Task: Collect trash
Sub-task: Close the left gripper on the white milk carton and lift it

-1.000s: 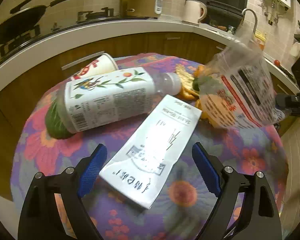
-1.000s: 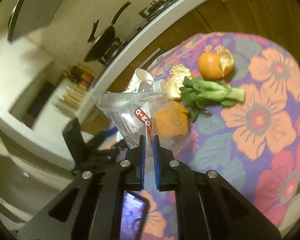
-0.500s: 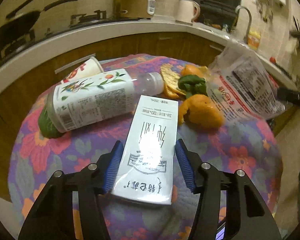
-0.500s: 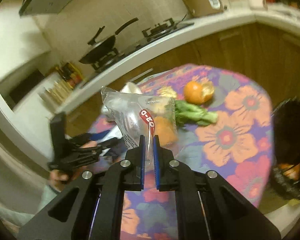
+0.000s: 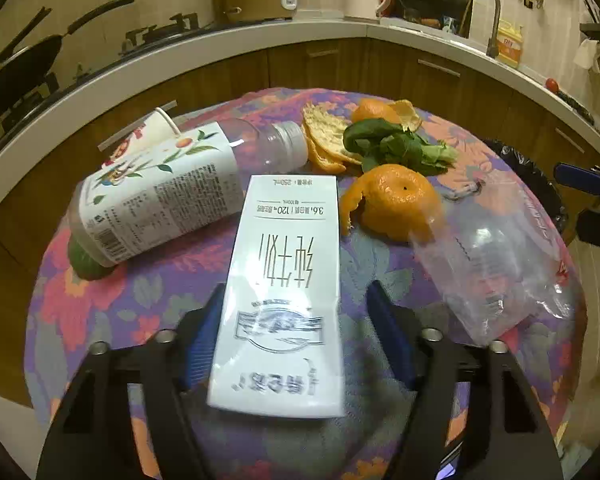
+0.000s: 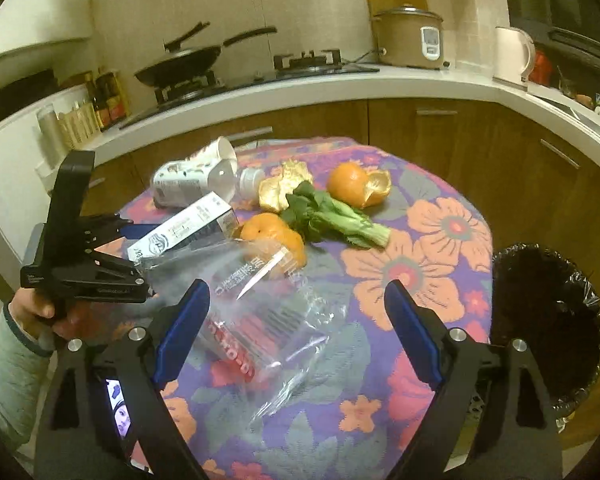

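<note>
Floral table (image 6: 452, 240): left tongs (image 5: 292, 336) opening around carton (image 5: 284, 280); right tongs (image 6: 296, 324) opening over bag (image 6: 260, 312).

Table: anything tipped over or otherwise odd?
Yes. The plastic bottle and paper cup both lie on their sides, with orange peel and a leafy green loose on the floral tablecloth.

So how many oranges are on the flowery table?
2. One orange sits partly peeled beside the milk carton, at the clear plastic bag's edge. The other orange lies farther back, beyond the green vegetable. Loose peel lies separately; nothing suggests more are hidden.
</note>
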